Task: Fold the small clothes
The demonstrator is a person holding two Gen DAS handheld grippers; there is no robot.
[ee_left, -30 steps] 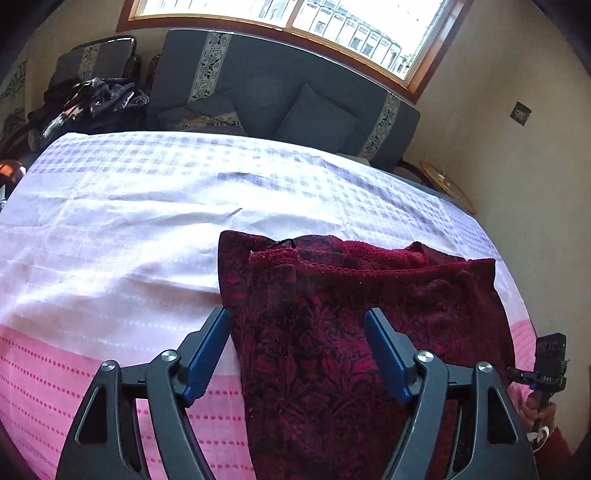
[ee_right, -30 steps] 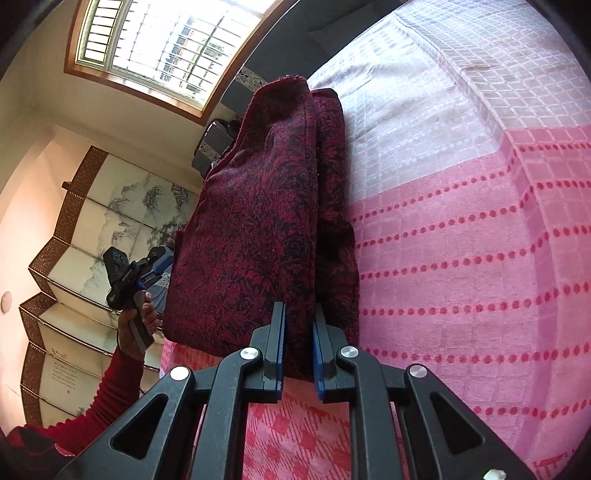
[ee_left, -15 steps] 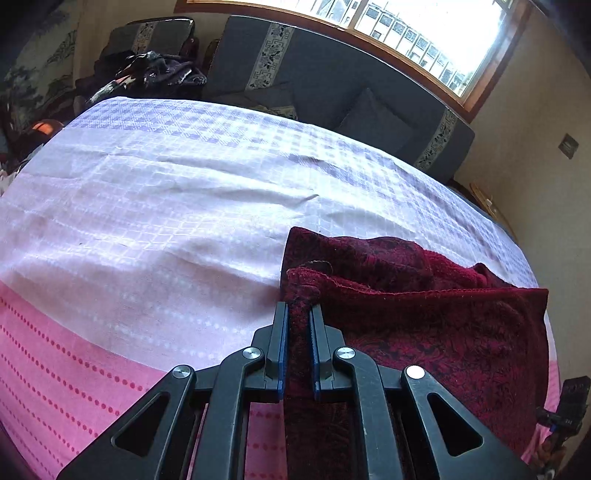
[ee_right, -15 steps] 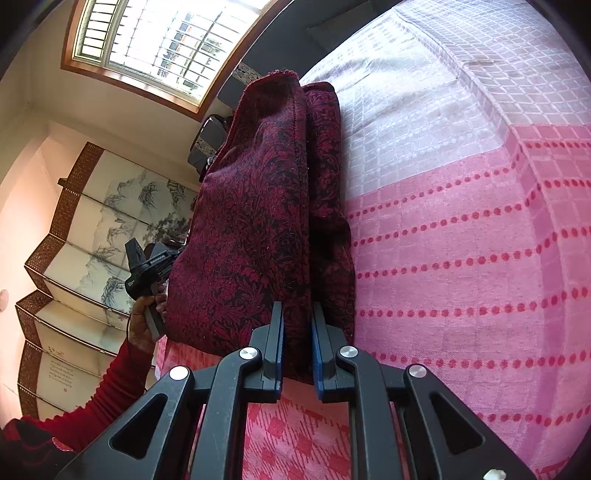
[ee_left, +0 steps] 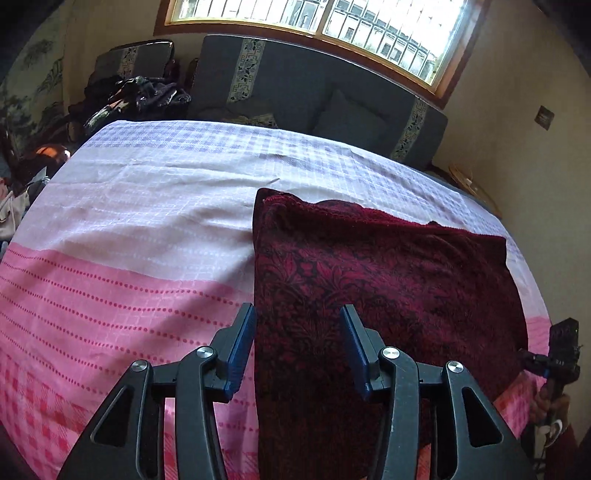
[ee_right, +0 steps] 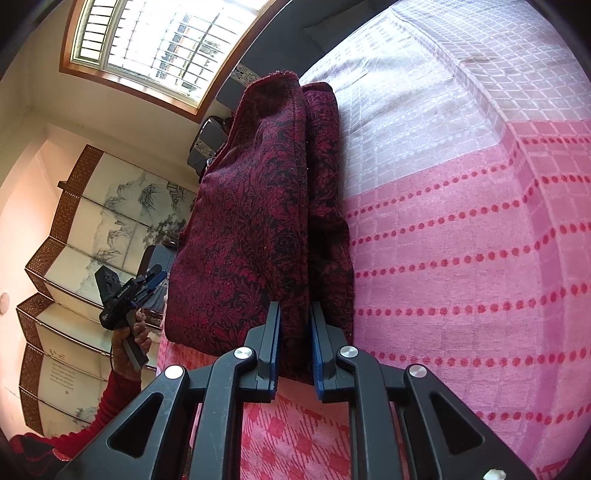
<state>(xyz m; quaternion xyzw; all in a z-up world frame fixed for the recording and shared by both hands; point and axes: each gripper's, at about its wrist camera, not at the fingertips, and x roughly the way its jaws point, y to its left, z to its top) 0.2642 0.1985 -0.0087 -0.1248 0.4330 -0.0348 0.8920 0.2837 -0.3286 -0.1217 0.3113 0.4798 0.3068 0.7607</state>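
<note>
On the left side of the left wrist view, a pile of dark clothes sits on an armchair beyond the far corner of the bed, and a pink and white checked bedspread covers the bed itself. Moving toward the middle, the left gripper hangs over the near left edge of a dark red patterned garment, its blue-padded fingers spread apart with nothing pinched between them; the left finger lines up with the garment's left edge and the other sits over the cloth. The garment lies folded on the bedspread, right of centre, with a hemmed edge at its far left corner. Behind it stands a grey sofa under a bright window. In the right wrist view (tilted sideways), a painted folding screen stands at the left, and the person's left hand holds the other gripper's handle beside it. To the right, the right gripper has its fingers drawn close and clamped on the garment's near edge, where the folded layers are bunched between the pads.
</note>
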